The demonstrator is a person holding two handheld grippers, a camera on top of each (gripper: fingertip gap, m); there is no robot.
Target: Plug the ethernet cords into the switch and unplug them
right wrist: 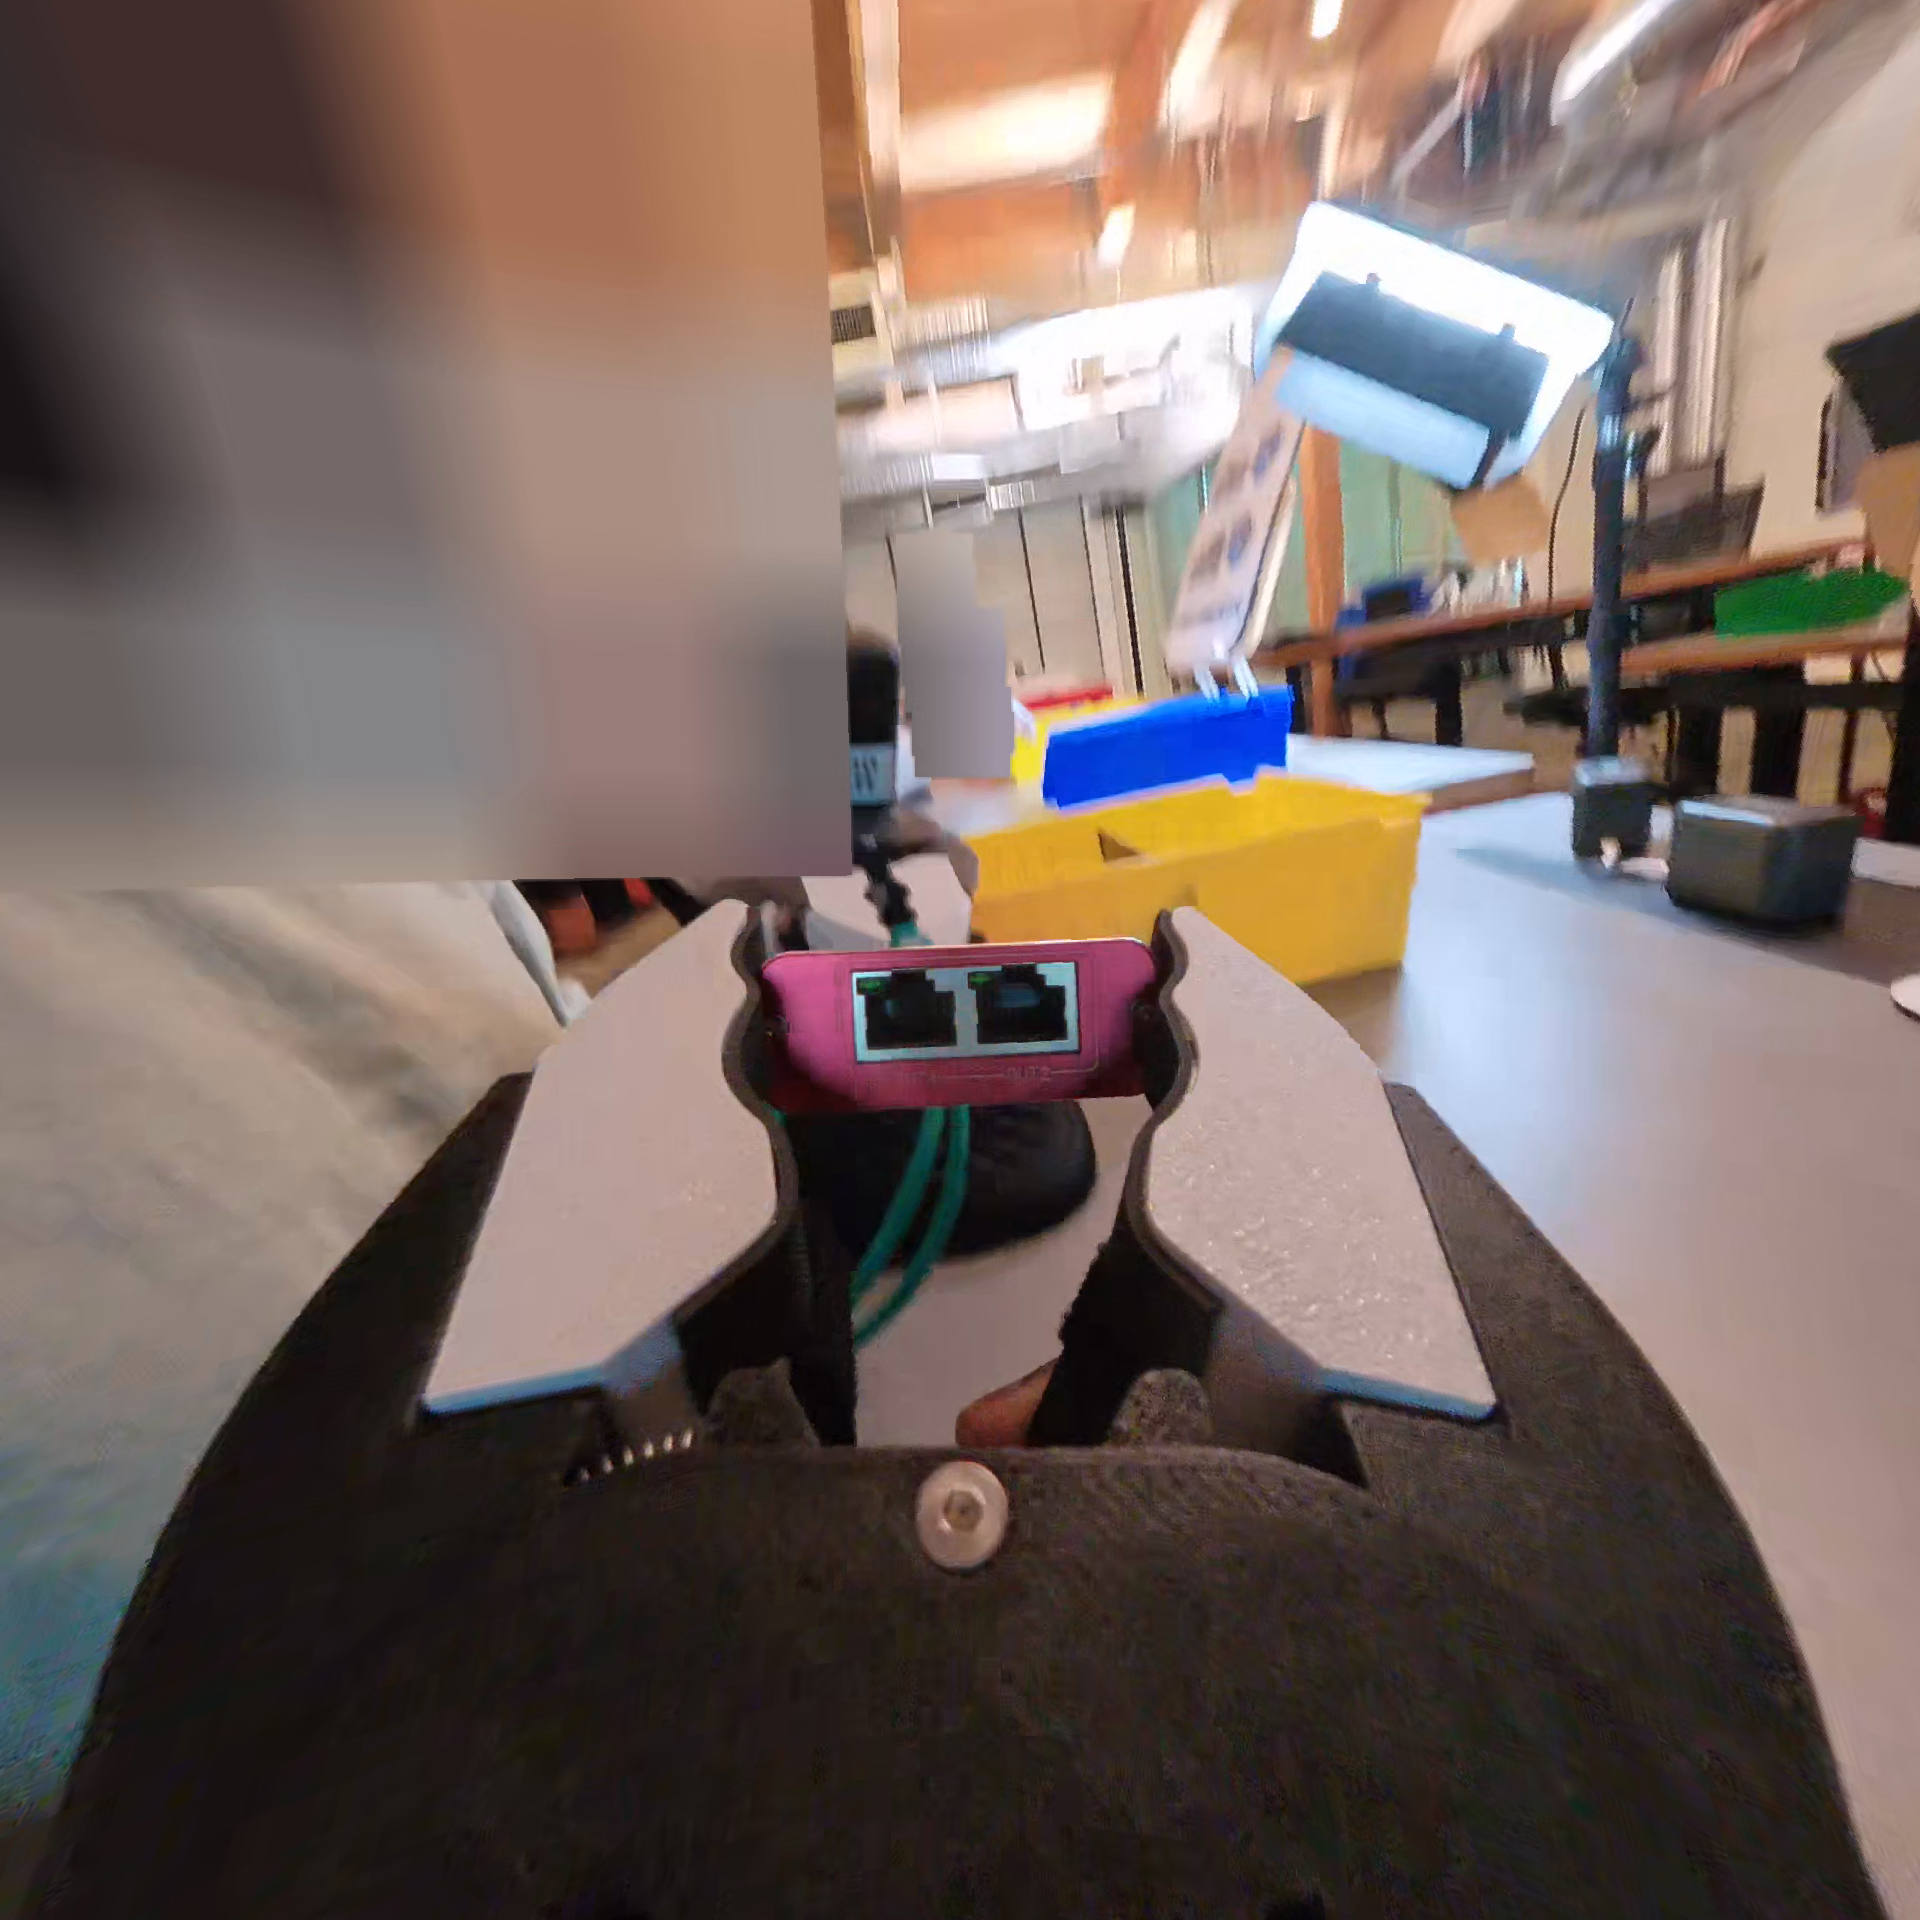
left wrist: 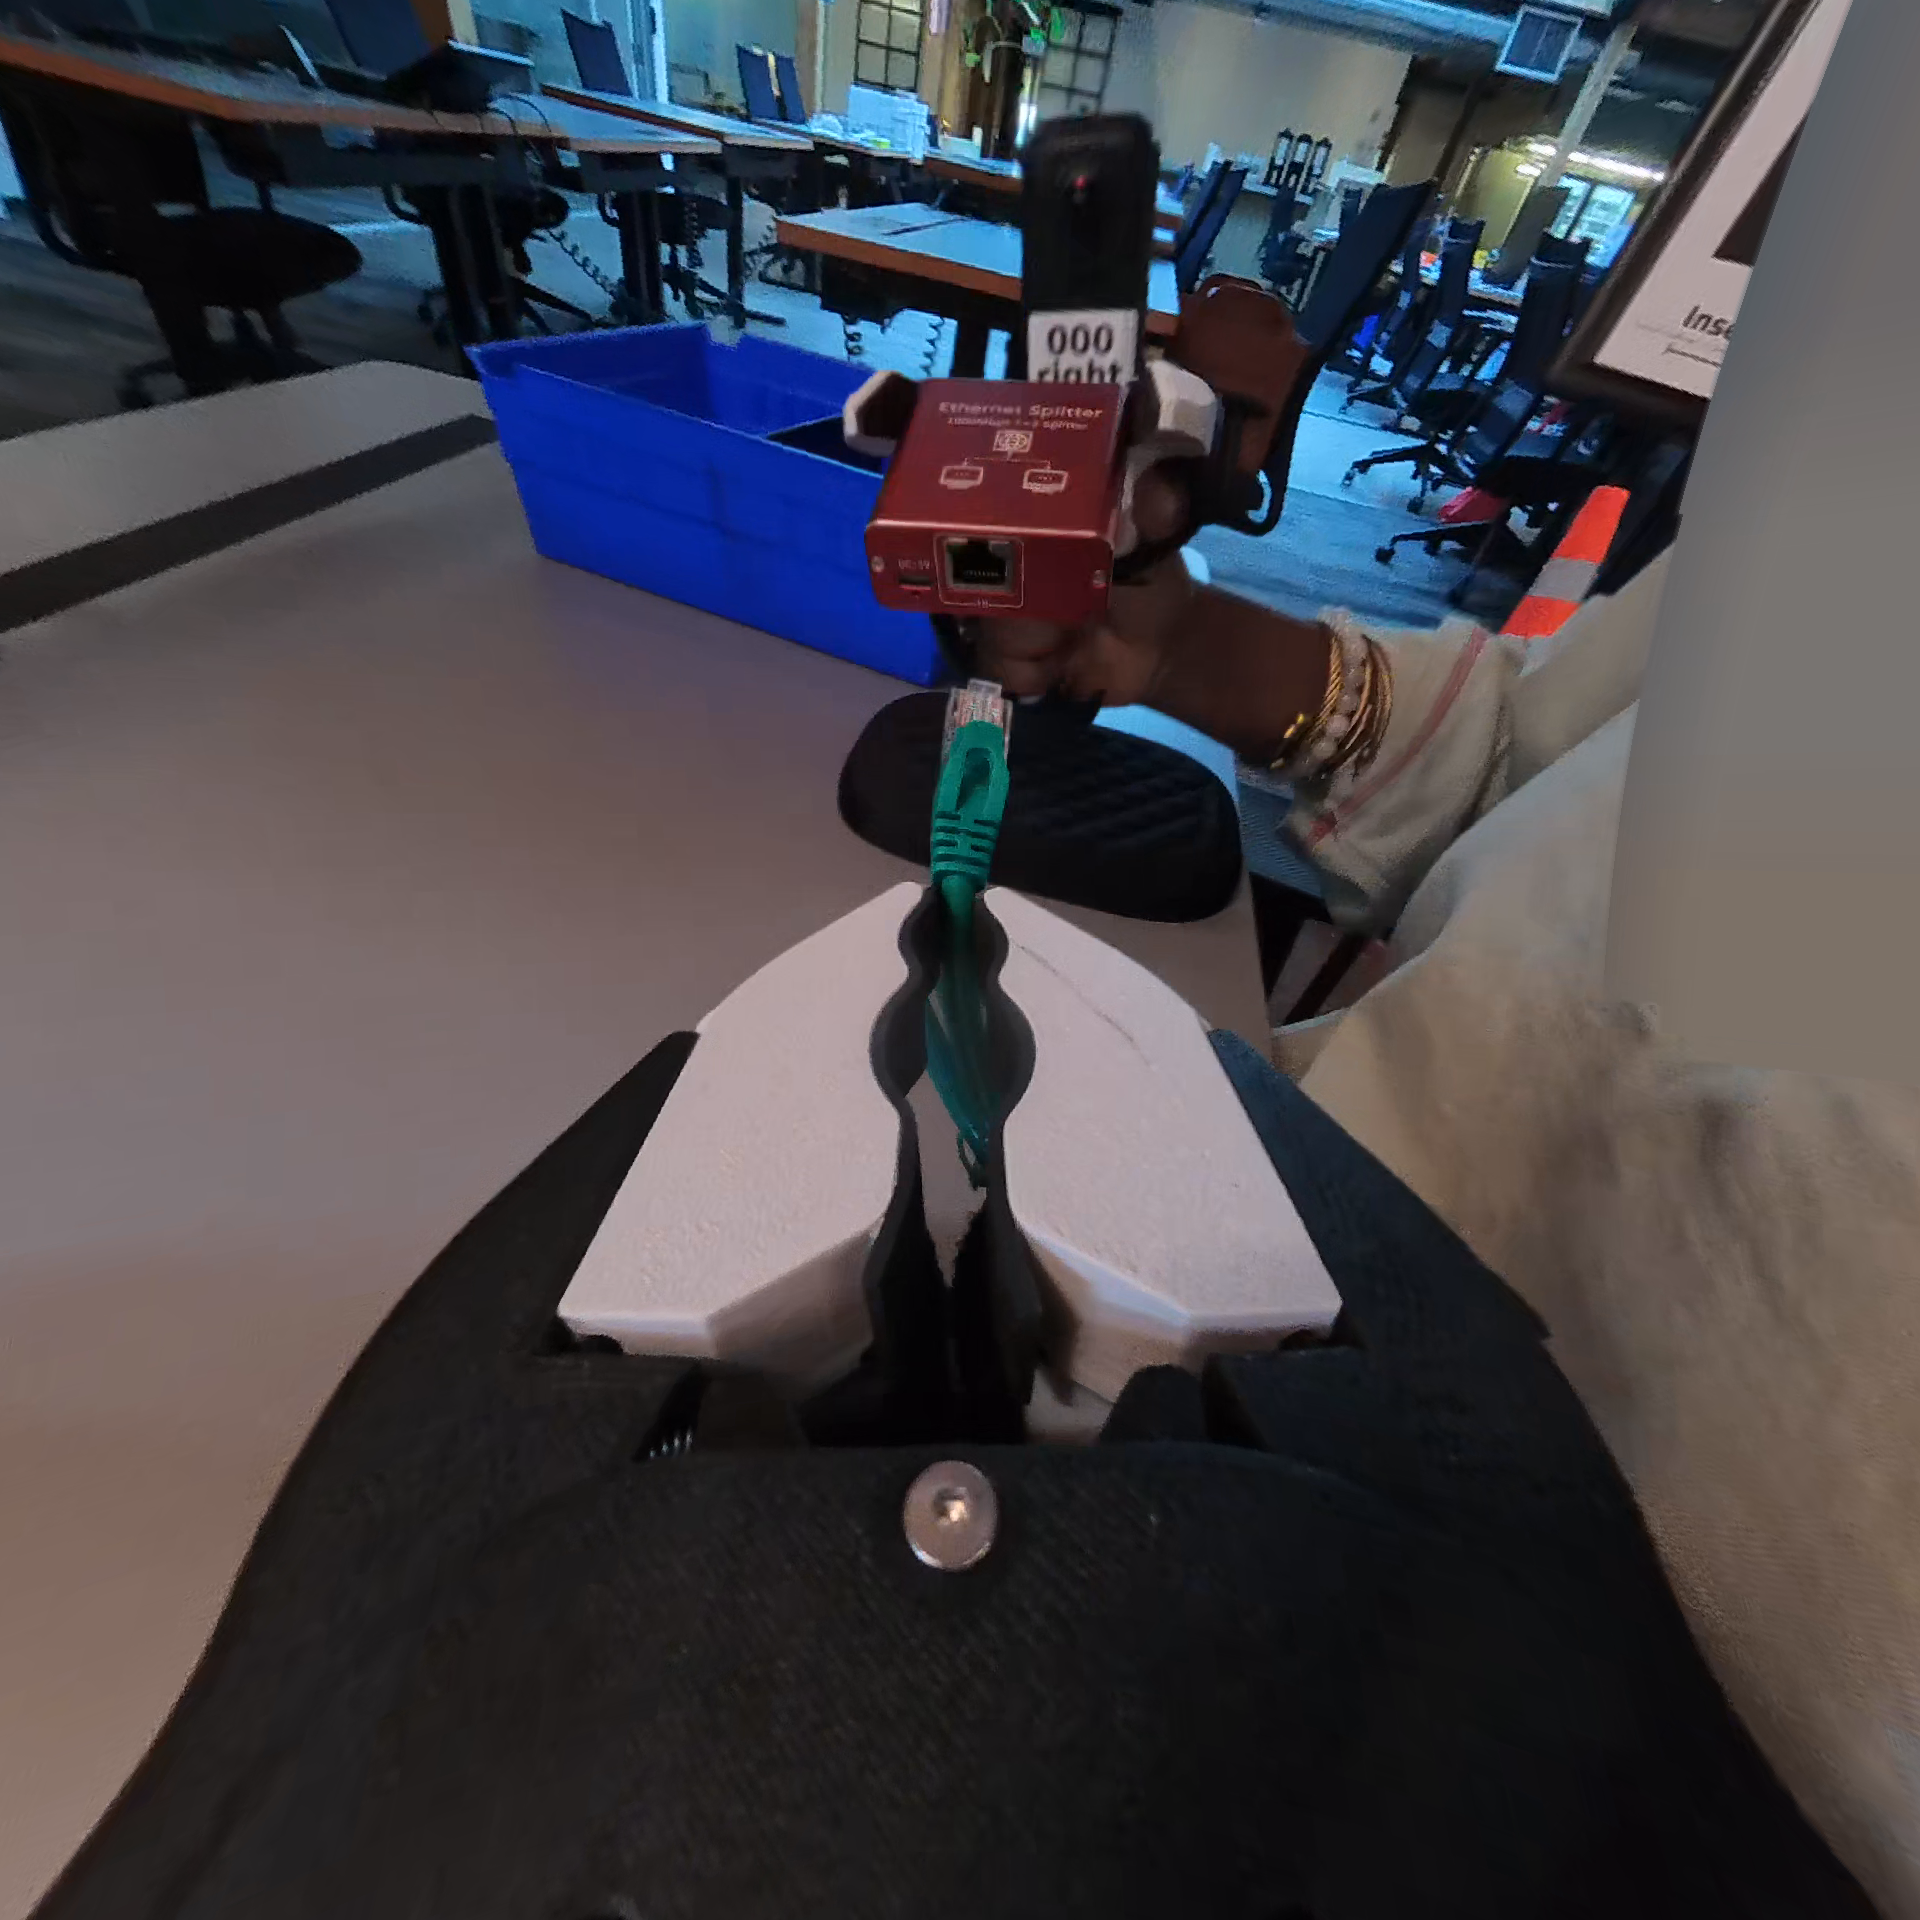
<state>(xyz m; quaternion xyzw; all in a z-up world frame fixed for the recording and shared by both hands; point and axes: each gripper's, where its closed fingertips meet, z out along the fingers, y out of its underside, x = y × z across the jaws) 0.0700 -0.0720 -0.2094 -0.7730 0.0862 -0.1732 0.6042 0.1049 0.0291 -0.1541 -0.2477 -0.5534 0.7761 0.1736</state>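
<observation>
Items showing, by count. One red switch (left wrist: 995,499) is sitting at upper centre of the left wrist view; one port is facing that camera, and two ports are facing the right wrist camera. One green cord (left wrist: 966,821) is showing at frame centre. Two grippers are showing: left (left wrist: 951,904), right (right wrist: 951,1023). Bins are numbering three: two blue (left wrist: 675,457) (right wrist: 1164,743), one yellow (right wrist: 1195,873). One black pad (left wrist: 1091,821) is lying mid-frame.

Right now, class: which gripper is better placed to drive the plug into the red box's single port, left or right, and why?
Left. The left gripper is shut on the green cord, its plug just below the single port. The right gripper only holds the red switch steady.
</observation>
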